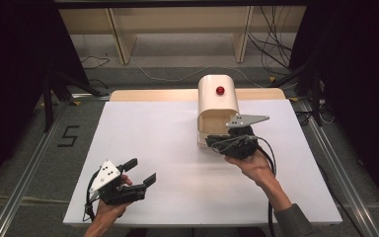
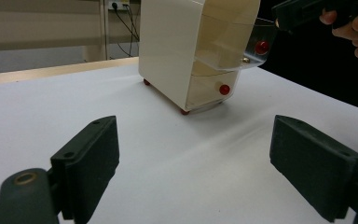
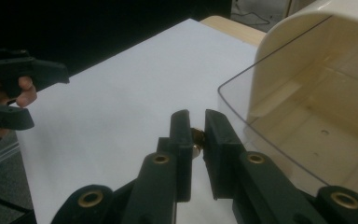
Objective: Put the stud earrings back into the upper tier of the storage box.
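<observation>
A cream box [image 1: 217, 102] with a rounded top and a red knob [image 1: 220, 90] stands at the back of the white table top [image 1: 168, 148]. Its clear flap [image 2: 228, 46] is swung up off the front, over a low drawer with its own red knob [image 2: 224, 89]. My right gripper [image 1: 216, 141] is at the box's open front, shut on a small brass-coloured knob [image 3: 196, 139] by the clear flap's edge [image 3: 242, 116]. Near the front left, well away from the box, my left gripper [image 1: 142, 170] is open with nothing between its jaws [image 2: 193, 158].
A wooden strip [image 1: 153, 95] runs along the table's back edge, with shelving legs and loose cables [image 1: 271, 44] on the floor behind. Metal rails [image 1: 24, 182] flank the table. The box stands on small red feet [image 2: 184, 111].
</observation>
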